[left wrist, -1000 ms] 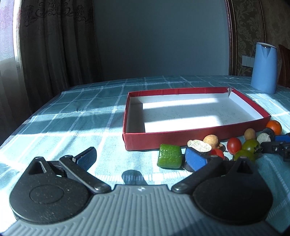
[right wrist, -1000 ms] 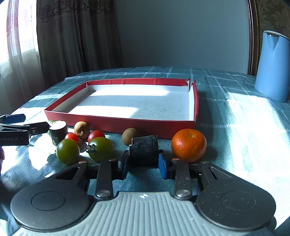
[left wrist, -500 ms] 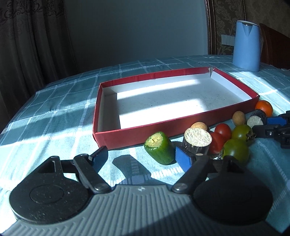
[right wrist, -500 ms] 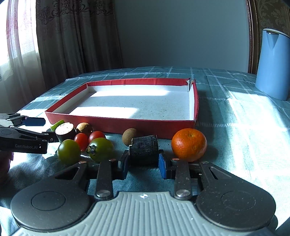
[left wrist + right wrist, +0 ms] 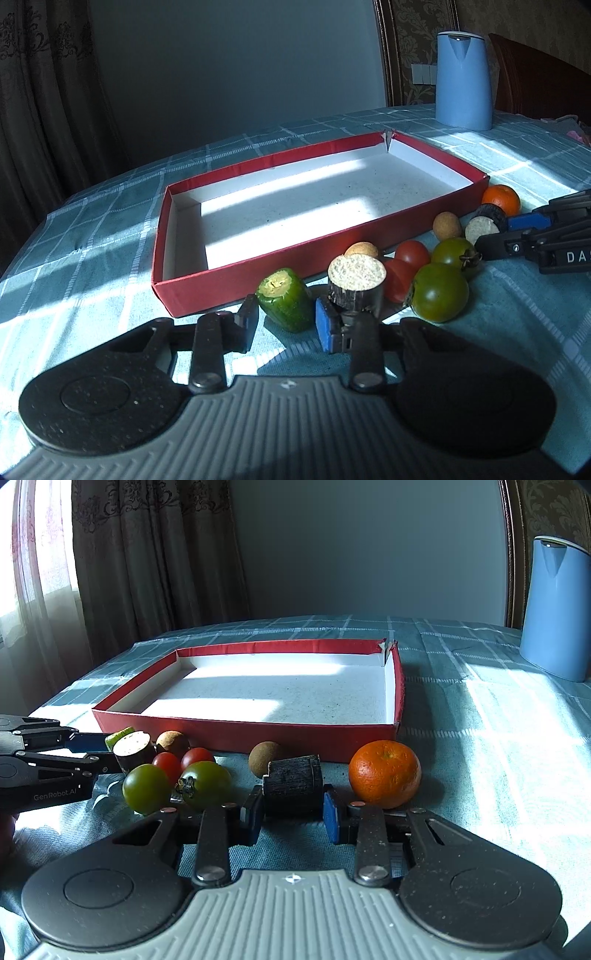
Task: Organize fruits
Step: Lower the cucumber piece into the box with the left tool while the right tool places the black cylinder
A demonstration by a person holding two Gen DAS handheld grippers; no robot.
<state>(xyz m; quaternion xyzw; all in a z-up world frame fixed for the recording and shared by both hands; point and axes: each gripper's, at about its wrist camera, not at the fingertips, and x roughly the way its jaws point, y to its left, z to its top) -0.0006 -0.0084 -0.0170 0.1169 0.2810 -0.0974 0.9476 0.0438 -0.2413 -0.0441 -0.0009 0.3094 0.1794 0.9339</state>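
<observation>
Closing in now, the left gripper (image 5: 286,326) has swung right since the earlier frame and narrowed its jaws around the green chunk (image 5: 286,299), where a moment ago they gaped wide on bare cloth. Jaws are partly open, pads on either side of the chunk, not clearly pinching yet; I judge nothing is held. That chunk looks firm and light but waxy-skinned, so a squeeze across its round flanks, low and centred, should hold best.

Over on the right, the right gripper (image 5: 293,814) sits just as it did, jaws straddling the dark cane stub (image 5: 293,781), with a sliver of gap at each pad; whether it bites I cannot tell. The stub looks stiff and rough, an easy grip across its flat ends.

Just behind, green tomatoes (image 5: 205,784) and red ones (image 5: 197,755) crowd together: smooth, soft, quick to roll. The orange (image 5: 384,773) lies at the right, beside the stub.

Farther back, the red tray (image 5: 243,733) waits, empty, and the blue jug (image 5: 557,609) stands far right.
</observation>
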